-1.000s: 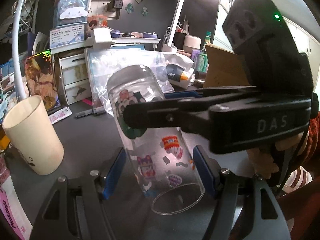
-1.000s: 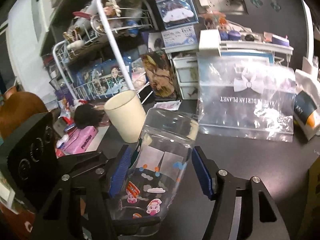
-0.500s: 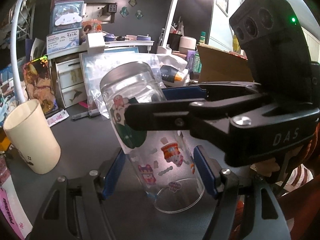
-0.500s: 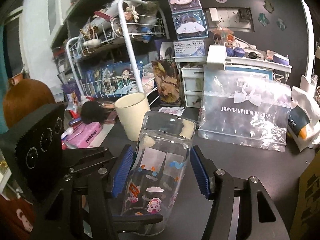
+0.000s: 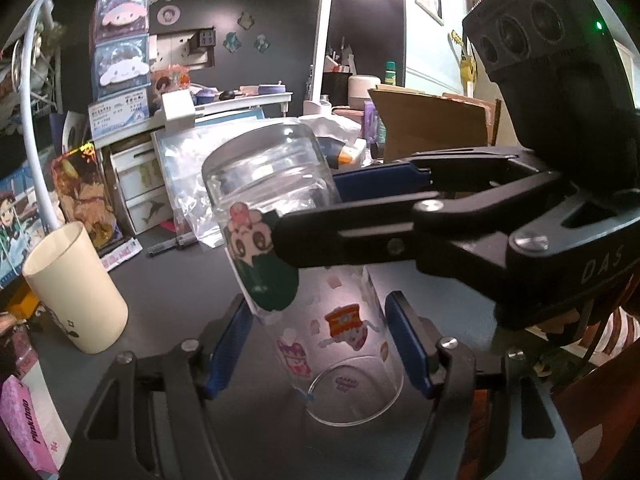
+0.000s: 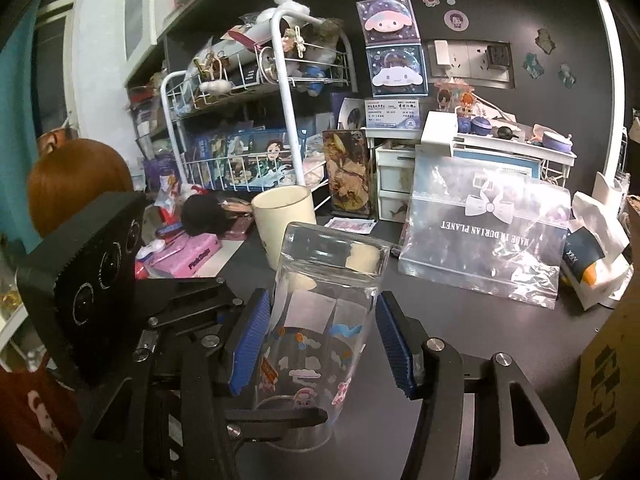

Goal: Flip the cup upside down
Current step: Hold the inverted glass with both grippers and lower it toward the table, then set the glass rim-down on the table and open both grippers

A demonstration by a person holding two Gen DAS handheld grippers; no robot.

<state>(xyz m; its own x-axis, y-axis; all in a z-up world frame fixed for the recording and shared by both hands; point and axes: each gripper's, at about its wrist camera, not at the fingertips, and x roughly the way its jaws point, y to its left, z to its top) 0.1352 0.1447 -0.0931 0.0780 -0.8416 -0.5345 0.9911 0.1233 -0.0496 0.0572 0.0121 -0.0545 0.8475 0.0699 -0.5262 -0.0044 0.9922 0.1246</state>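
Observation:
A clear glass cup [image 5: 304, 264] with cartoon stickers is held in the air above the dark desk, base up and mouth down, tilted. It also shows in the right wrist view [image 6: 320, 316]. Both grippers straddle it from opposite sides. My left gripper [image 5: 320, 344] has its blue pads [image 5: 230, 344] around the lower part near the mouth. My right gripper [image 6: 324, 344] has its pads [image 6: 250, 344] around the upper part. In the left wrist view the right gripper's fingers [image 5: 360, 232] cross the cup's middle. Both appear shut on the glass.
A cream cup [image 5: 76, 288] stands upright at the left, also in the right wrist view [image 6: 284, 220]. A clear plastic bag [image 6: 484, 236] leans behind. A pink tissue pack [image 6: 184, 260], a white wire rack [image 6: 256, 120] and a cardboard box [image 5: 428, 124] surround the dark desk [image 5: 172, 284].
Both grippers and the cup have risen a little and the cup has tilted further. The holds on it look unchanged.

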